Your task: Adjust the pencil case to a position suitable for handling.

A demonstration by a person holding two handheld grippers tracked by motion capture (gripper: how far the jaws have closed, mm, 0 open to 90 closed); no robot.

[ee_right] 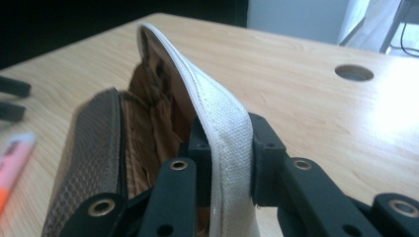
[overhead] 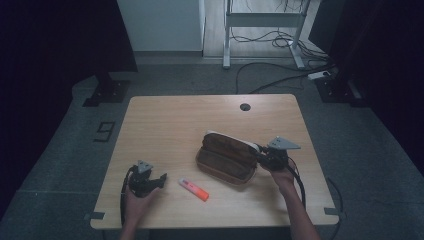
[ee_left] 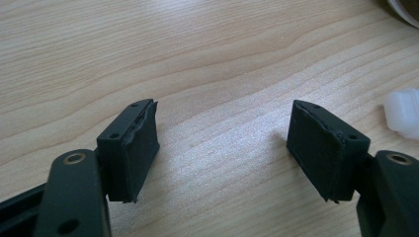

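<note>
A brown pencil case (overhead: 226,157) lies open on the wooden table (overhead: 170,120), right of centre. My right gripper (overhead: 261,154) is shut on its white-edged lid (ee_right: 207,106) and holds the lid up, so the brown lining (ee_right: 148,123) shows. An orange and white highlighter (overhead: 193,189) lies near the front edge; its white cap (ee_left: 404,112) shows at the right of the left gripper view. My left gripper (overhead: 161,179) rests just left of the highlighter, held in a hand. Its jaws stand wide open over bare wood (ee_left: 222,140) with nothing between them.
A round cable hole (overhead: 245,106) sits near the table's far edge. Beyond the table, cables (overhead: 280,75) run across the grey floor by a metal desk frame (overhead: 262,30). Dark curtains stand at both sides.
</note>
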